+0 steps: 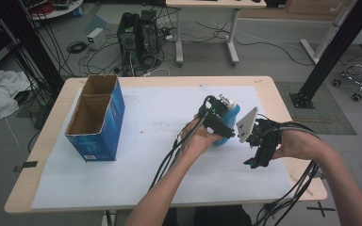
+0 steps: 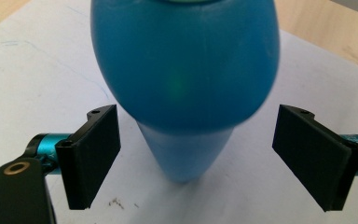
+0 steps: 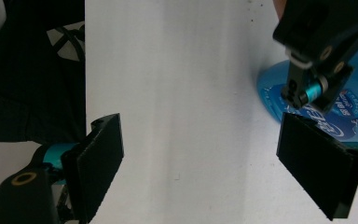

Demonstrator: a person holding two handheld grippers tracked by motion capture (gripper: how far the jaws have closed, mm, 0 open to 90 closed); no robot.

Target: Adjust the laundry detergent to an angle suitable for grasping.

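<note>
Cardboard first: a blue open-topped box (image 1: 96,117) is stood at the left of the white sheet (image 1: 136,174) that's spread over the wooden table (image 1: 42,141), well apart from everything else. Moving right, the left gripper (image 1: 215,117) is held near the middle of the sheet, right up against a blue bottle (image 1: 229,121). In the left gripper view the bottle (image 2: 186,88) is seen between the two black jaws, which are spread wide, with a clear gap left on each side, so nothing is actually gripped. Its narrow end is rested on the sheet (image 2: 37,79). Further right, the right gripper (image 1: 259,148) is held just beside the bottle, jaws opened wide too and nothing between them but sheet (image 3: 186,116); the bottle (image 3: 345,112) is caught at the right edge of that view.
</note>
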